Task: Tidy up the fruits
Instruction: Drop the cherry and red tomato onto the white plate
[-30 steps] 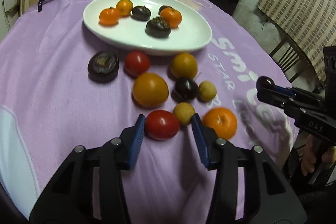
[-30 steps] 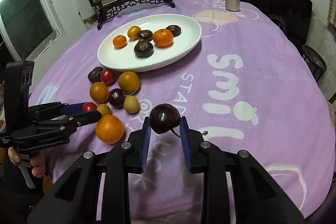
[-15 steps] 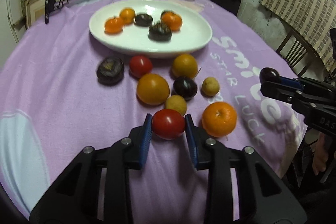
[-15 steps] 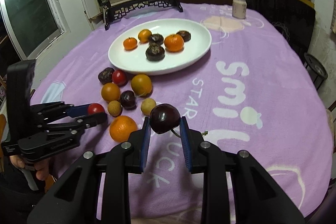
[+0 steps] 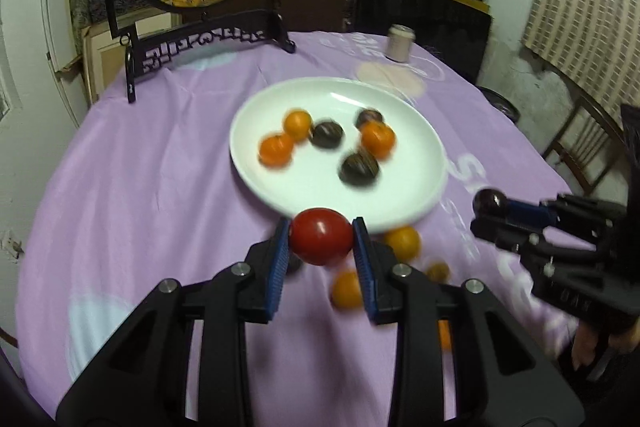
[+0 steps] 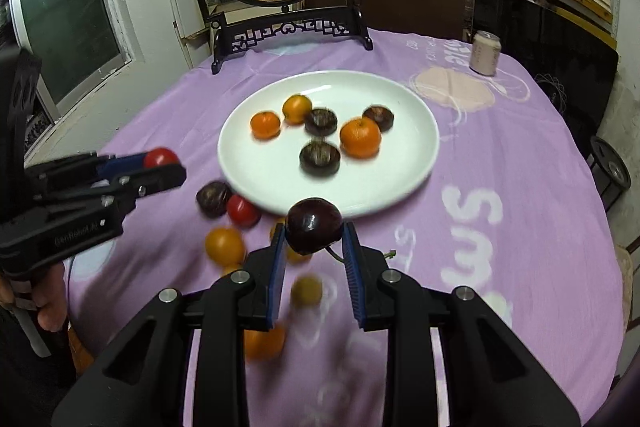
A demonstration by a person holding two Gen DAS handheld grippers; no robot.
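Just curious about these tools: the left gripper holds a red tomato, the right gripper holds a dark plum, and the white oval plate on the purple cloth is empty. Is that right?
Not quite: the white oval plate is not empty. The right wrist view shows three orange fruits and three dark round fruits on it. The rest holds: the left gripper grips the red tomato, the right gripper the dark plum.

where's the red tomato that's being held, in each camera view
Left wrist view: the round red tomato sits low in the centre, clamped between the left gripper fingers.
Right wrist view: it shows at the left edge, at the tip of that gripper.
Shared landmark: the white oval plate just beyond it.
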